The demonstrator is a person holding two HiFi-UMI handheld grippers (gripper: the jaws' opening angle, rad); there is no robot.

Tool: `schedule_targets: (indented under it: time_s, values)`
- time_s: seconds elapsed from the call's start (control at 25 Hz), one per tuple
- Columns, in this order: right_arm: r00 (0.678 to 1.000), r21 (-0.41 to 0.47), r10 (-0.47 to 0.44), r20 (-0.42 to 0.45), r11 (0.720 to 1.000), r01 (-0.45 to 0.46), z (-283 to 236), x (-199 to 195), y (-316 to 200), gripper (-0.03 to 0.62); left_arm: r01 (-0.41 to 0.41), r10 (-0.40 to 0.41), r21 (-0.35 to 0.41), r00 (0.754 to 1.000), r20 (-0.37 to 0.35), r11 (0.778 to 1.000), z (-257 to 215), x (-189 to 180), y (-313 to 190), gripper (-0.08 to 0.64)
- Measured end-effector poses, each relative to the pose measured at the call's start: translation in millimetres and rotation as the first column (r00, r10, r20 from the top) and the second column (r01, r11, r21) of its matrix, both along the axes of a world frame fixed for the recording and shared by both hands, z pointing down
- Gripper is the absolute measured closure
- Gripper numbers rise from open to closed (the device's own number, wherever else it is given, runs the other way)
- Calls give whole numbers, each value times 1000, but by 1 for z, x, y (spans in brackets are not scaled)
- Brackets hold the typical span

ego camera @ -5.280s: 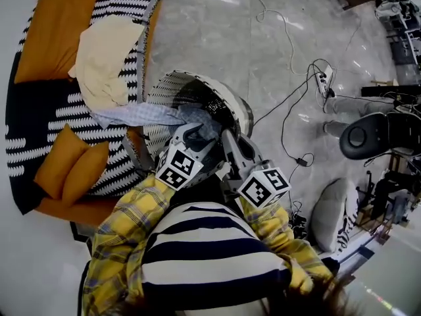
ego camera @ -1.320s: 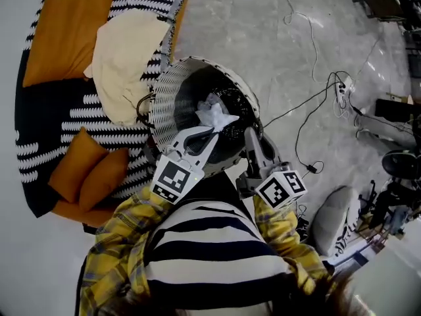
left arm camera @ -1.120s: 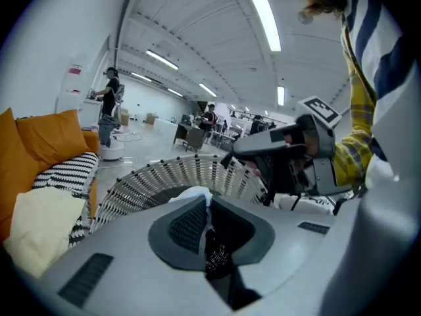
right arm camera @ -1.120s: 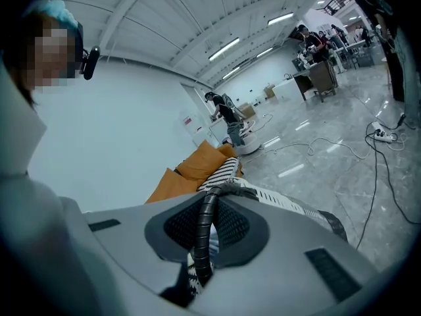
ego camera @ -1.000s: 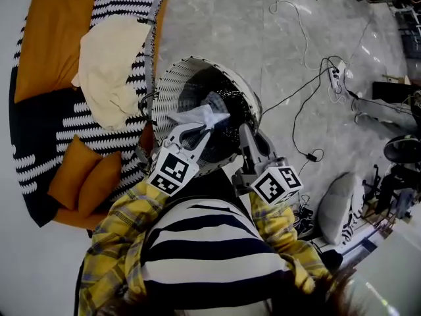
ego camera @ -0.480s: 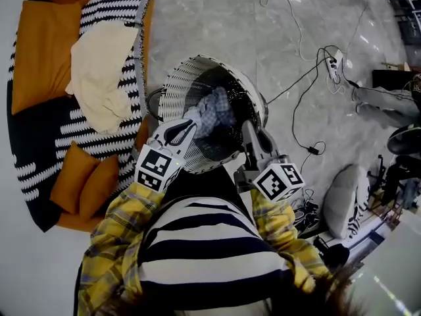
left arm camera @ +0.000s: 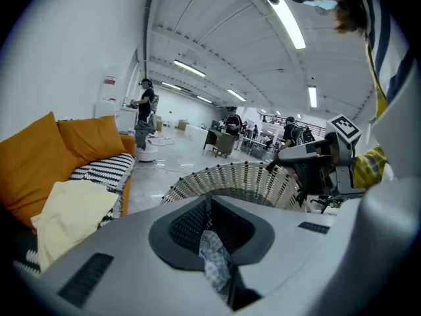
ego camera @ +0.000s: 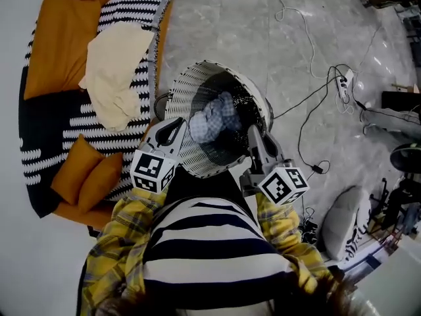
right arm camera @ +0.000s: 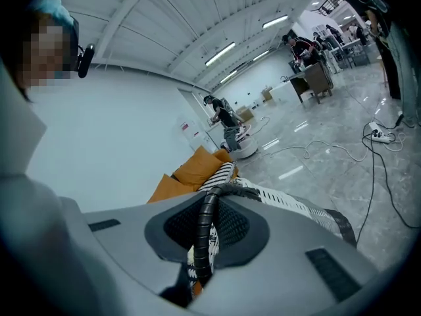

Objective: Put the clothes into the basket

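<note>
A white wicker basket point(ego camera: 191, 87) stands on the floor beside the striped sofa point(ego camera: 128, 2). A blue checked cloth point(ego camera: 212, 118) lies bunched inside it. My left gripper point(ego camera: 177, 125) is at the basket's near left rim, shut on a corner of that cloth point(left arm camera: 214, 262). My right gripper point(ego camera: 253, 131) is at the near right rim, shut on the basket's black coiled handle point(right arm camera: 200, 242). A cream garment point(ego camera: 118, 71) lies spread on the sofa, left of the basket. The same garment point(left arm camera: 72, 209) shows at the left of the left gripper view, with the basket's far rim point(left arm camera: 243, 180) ahead.
Orange cushions point(ego camera: 85, 176) sit on the sofa's near end. Black cables point(ego camera: 309, 104) and a power strip point(ego camera: 342, 81) trail over the grey floor right of the basket. A striped shoe point(ego camera: 342, 219) lies at the lower right. People point(left arm camera: 146, 107) stand far off.
The blue checked cloth has come down from above the basket and now sits bunched inside it. My left gripper has drawn back to the left rim. The right gripper keeps its hold.
</note>
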State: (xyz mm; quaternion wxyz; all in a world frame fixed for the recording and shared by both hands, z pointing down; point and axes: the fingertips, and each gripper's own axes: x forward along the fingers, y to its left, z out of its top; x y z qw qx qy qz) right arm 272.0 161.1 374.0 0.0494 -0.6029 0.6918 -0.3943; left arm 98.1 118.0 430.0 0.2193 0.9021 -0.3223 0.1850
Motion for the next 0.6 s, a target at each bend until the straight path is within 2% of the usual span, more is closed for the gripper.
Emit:
schedule_targets:
  time_s: [0.12, 0.2, 0.36, 0.48, 0.6]
  values:
    - [999, 10, -45, 7, 999, 45, -2, 1, -6, 549, 99, -99, -5, 995, 27, 995, 4, -16, -5, 523]
    - [997, 19, -81, 14, 997, 81, -3, -3, -11, 549, 176, -176, -11, 984, 37, 984, 7, -33, -8, 523]
    - [989, 38, -149, 15, 988, 148, -5, -8, -23, 549, 320, -319, -4, 946, 58, 947, 11, -69, -12, 522]
    - [985, 51, -174, 15, 984, 173, -7, -11, -38, 549, 391, -391, 12, 917, 77, 920, 13, -93, -16, 511]
    - [980, 63, -199, 11, 978, 198, -9, -17, -51, 549, 448, -447, 15, 890, 88, 894, 19, -117, -20, 466]
